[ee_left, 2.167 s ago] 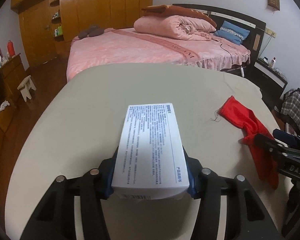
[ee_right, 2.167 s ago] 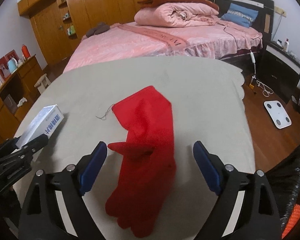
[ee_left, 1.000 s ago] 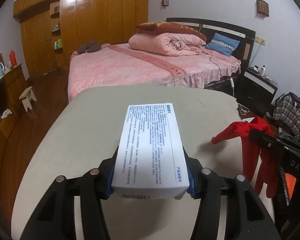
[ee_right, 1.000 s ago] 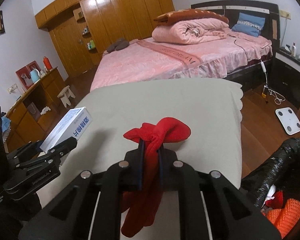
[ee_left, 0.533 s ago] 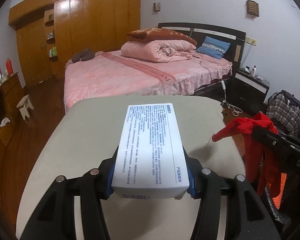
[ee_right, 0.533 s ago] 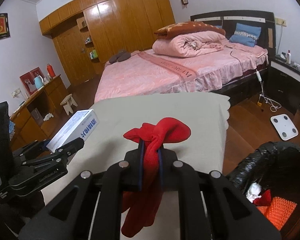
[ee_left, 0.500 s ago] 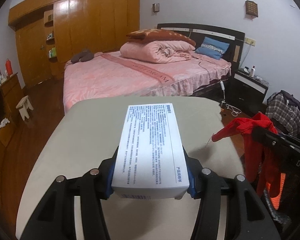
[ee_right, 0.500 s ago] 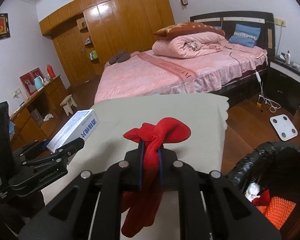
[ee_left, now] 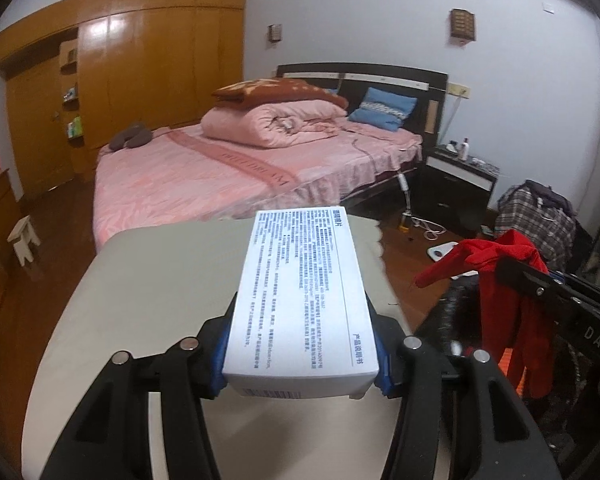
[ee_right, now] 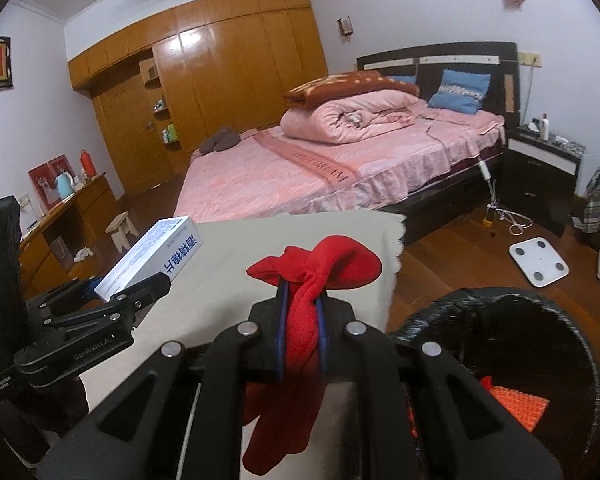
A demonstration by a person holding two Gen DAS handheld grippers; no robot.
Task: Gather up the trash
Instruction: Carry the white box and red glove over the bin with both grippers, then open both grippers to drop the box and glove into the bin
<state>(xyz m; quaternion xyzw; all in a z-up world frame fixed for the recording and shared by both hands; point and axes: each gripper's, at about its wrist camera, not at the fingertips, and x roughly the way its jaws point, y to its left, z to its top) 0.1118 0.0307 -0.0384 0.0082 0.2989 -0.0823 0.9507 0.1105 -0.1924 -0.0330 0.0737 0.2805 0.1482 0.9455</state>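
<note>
My left gripper [ee_left: 300,344] is shut on a white box [ee_left: 302,296] printed with small text, held above the grey table [ee_left: 152,280]. The box also shows in the right wrist view [ee_right: 152,252]. My right gripper [ee_right: 300,320] is shut on a red glove [ee_right: 316,268], which hangs down between the fingers. The glove also shows in the left wrist view [ee_left: 500,280]. A bin with a black bag [ee_right: 548,320] stands on the floor right of the table, just right of and below the glove. It holds orange and red trash [ee_right: 516,400].
A pink bed [ee_right: 340,168] with folded quilts lies beyond the table. A black nightstand [ee_right: 540,176] and a white scale [ee_right: 540,260] are at right. A wooden dresser [ee_right: 68,216] and stool [ee_right: 120,228] are at left.
Both grippers have risen and moved back and to the right with their loads. The glove has come off the table and now hangs near the bin, which has come into view.
</note>
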